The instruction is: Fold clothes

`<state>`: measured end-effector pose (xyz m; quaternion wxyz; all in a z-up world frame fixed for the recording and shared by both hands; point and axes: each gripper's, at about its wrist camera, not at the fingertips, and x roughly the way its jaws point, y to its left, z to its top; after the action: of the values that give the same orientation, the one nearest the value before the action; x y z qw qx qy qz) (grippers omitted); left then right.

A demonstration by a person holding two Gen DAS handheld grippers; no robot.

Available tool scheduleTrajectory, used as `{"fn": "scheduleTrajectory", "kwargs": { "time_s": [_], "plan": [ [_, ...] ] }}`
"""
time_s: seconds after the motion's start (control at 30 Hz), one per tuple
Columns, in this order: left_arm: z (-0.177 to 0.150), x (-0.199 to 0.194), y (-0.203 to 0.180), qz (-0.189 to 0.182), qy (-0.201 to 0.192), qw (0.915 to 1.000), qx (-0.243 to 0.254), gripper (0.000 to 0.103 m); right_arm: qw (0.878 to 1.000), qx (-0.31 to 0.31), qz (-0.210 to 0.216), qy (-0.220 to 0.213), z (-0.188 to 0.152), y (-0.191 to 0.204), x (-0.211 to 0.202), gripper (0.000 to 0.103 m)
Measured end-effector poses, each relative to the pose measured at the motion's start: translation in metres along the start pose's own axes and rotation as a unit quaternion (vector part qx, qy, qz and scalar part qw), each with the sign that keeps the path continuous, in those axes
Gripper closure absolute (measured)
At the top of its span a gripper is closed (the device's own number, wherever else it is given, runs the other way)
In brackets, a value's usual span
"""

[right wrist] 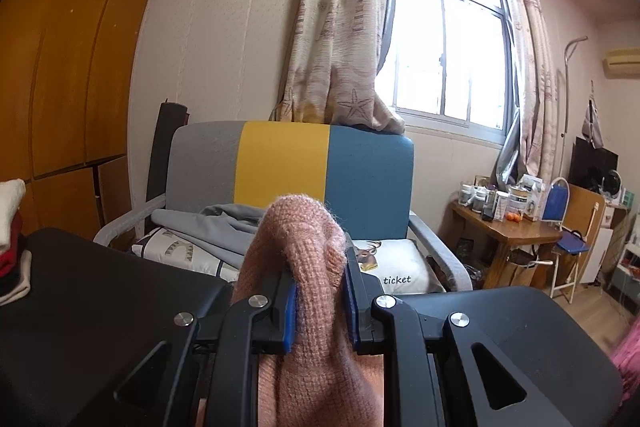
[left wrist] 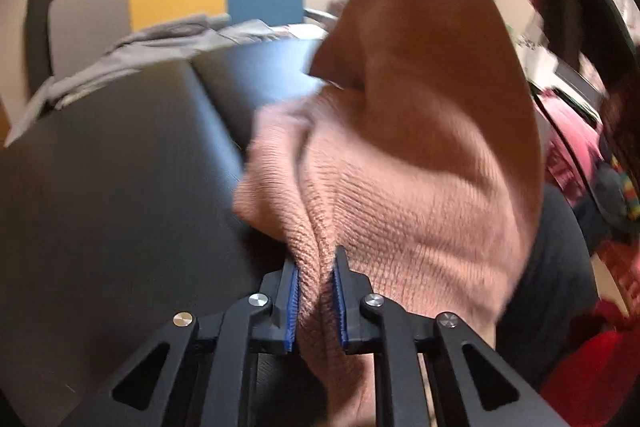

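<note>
Two tools (left wrist: 315, 269) (right wrist: 320, 281), one pink sweater (left wrist: 420, 155)

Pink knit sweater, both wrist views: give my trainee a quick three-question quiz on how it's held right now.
1. True or false: the left tool has a fold of the pink knit sweater pinched between its blue pads.
2. What does the right tool grip?
A. the grey garment on the chair
B. the pink knit sweater
C. the curtain
3. Fill in: the middle stripe of the chair back behind the black table is ____.

Key: 1 true; 2 B; 3 yellow.
</note>
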<state>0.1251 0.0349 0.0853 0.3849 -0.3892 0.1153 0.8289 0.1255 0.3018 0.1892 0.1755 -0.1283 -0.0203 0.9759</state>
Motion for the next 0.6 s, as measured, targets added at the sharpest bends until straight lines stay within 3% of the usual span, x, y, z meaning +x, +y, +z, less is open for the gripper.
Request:
{"fn": "scheduleTrajectory", "kwargs": {
  "time_s": [0.2,0.27,0.33,0.4,0.5,0.6],
  "plan": [
    [0.086,-0.016,0.062,0.078,-0.059,0.9952,-0.006,0.09,0.999,0.032,-0.024,0.0,-0.008,-0.02,0.001,0.083],
    [0.113,0.002,0.082,0.108,-0.049,0.9929,-0.007,0.09,0.998,0.047,-0.035,0.016,-0.02,-0.031,0.007,0.083],
    [0.133,0.035,0.109,0.123,-0.009,0.9921,-0.022,0.087,0.996,0.065,-0.04,0.047,-0.038,-0.042,0.02,0.083],
    [0.132,0.051,0.132,0.107,0.025,0.9918,-0.065,0.086,0.991,0.087,-0.04,0.089,-0.062,-0.053,0.034,0.083],
    [0.109,0.032,0.157,0.044,-0.003,0.9894,-0.138,0.081,0.976,0.133,-0.022,0.17,-0.11,-0.07,0.052,0.083],
    [0.082,-0.002,0.172,-0.006,-0.046,0.9833,-0.176,0.076,0.959,0.166,0.037,0.227,-0.144,-0.08,0.057,0.077]
  ]
}}
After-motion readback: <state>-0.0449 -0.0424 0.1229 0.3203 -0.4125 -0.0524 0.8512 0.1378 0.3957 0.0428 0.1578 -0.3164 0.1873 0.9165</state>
